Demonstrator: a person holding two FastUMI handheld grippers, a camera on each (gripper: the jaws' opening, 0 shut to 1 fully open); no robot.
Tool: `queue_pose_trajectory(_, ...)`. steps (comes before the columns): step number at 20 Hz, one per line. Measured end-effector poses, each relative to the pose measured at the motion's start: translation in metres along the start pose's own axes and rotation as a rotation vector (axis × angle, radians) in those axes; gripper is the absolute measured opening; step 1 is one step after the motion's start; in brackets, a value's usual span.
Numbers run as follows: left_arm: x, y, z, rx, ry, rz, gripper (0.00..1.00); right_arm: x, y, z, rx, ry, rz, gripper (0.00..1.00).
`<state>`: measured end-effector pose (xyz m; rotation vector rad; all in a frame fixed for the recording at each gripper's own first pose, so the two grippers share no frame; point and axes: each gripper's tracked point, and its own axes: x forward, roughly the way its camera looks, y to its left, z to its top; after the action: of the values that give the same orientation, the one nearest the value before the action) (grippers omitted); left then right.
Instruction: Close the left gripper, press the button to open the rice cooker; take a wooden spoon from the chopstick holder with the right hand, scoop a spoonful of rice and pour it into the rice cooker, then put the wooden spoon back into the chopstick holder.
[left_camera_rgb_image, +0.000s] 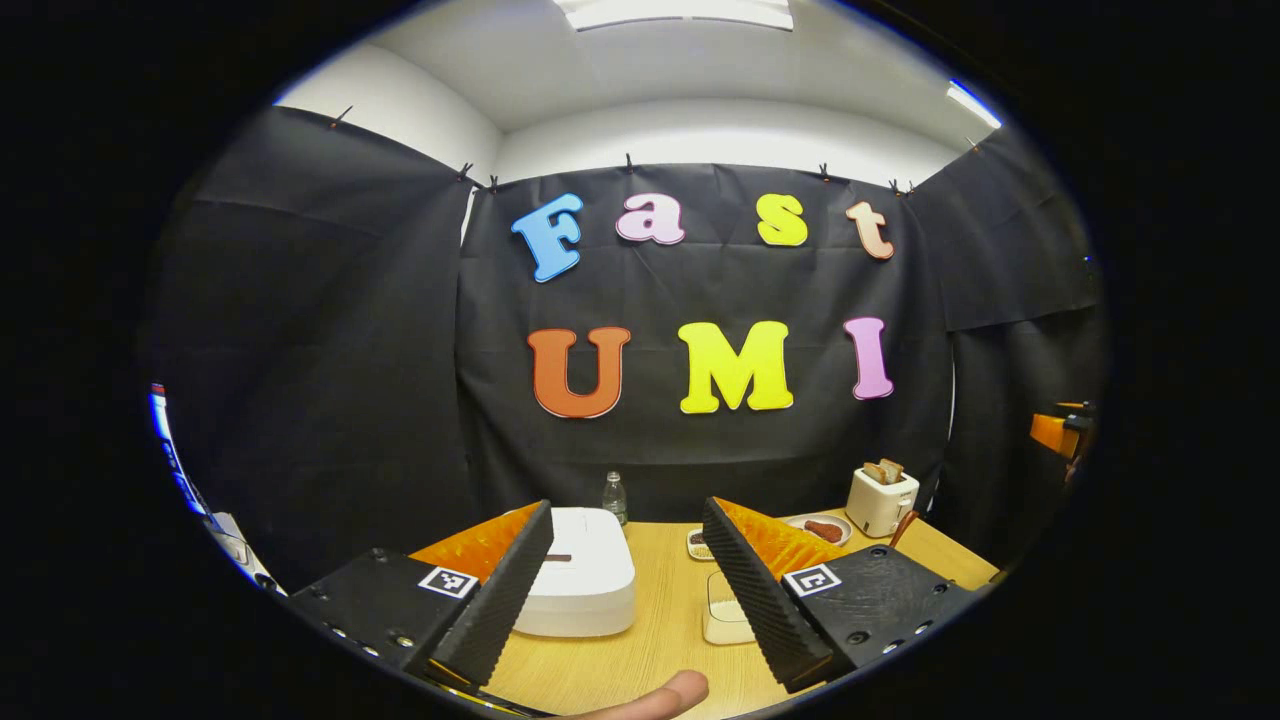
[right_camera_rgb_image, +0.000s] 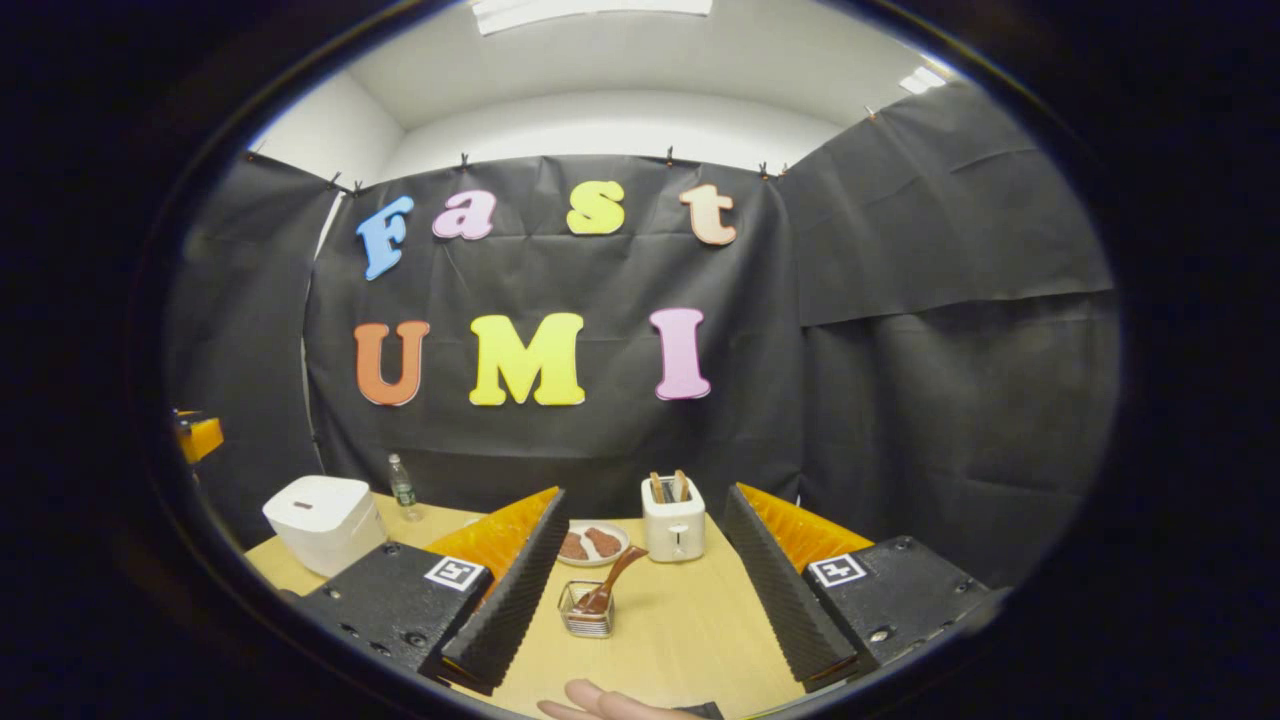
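Both grippers' fingers apart above table (right_camera_rgb_image: 690, 630), rice cooker (left_camera_rgb_image: 585, 570) lid down.

rice cooker (left_camera_rgb_image: 578, 585) partly behind left gripper (left_camera_rgb_image: 625, 590), container (left_camera_rgb_image: 725, 615) contents unclear, fingertip (left_camera_rgb_image: 665, 695) cut off by edge

Your rice cooker (left_camera_rgb_image: 580, 580) is a white, rounded box with the lid down, sitting on the wooden table. In the right gripper view you've got it off to the far left. The wooden spoon (right_camera_rgb_image: 612, 583) stands tilted in the chopstick holder (right_camera_rgb_image: 586, 612), a small wire basket, handle leaning up to the right. The clear rice container (left_camera_rgb_image: 722, 615) sits just right of the cooker.
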<state>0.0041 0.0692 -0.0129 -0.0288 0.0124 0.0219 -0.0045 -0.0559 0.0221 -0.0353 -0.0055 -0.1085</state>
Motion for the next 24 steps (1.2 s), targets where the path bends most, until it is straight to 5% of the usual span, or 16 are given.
queue_pose_trajectory(4, 0.011, 0.007, -0.003, -0.014, 0.008, -0.003, 0.94, 0.002, 0.003, 0.004, -0.017, -0.007, 0.009, 0.99)
queue_pose_trajectory(7, 0.022, 0.011, -0.010, 0.001, 0.025, -0.008, 0.78, 0.006, 0.002, 0.006, -0.022, -0.015, 0.014, 1.00)
queue_pose_trajectory(9, 0.029, 0.007, -0.016, -0.001, 0.041, -0.036, 0.50, 0.009, 0.001, 0.005, -0.027, -0.017, 0.013, 0.99)
queue_pose_trajectory(10, 0.033, 0.009, -0.021, -0.002, 0.054, -0.038, 0.60, 0.010, 0.001, 0.004, -0.025, -0.017, 0.016, 0.98)
queue_pose_trajectory(11, 0.037, 0.013, -0.022, 0.006, 0.053, -0.030, 0.41, 0.012, 0.002, 0.003, -0.021, -0.017, 0.020, 1.00)
queue_pose_trajectory(13, 0.048, 0.019, -0.021, 0.028, 0.041, -0.010, 0.41, 0.015, 0.002, 0.000, -0.015, -0.014, 0.031, 1.00)
queue_pose_trajectory(15, 0.059, 0.021, -0.028, 0.016, 0.067, -0.017, 0.00, 0.021, 0.002, -0.001, -0.008, -0.020, 0.040, 1.00)
queue_pose_trajectory(18, 0.079, 0.032, -0.039, 0.028, 0.113, -0.007, 0.07, 0.034, -0.003, -0.009, -0.007, -0.017, 0.040, 1.00)
queue_pose_trajectory(24, 0.124, 0.058, -0.066, -0.002, 0.209, 0.048, 0.00, 0.059, -0.004, -0.030, 0.001, 0.028, 0.070, 0.99)
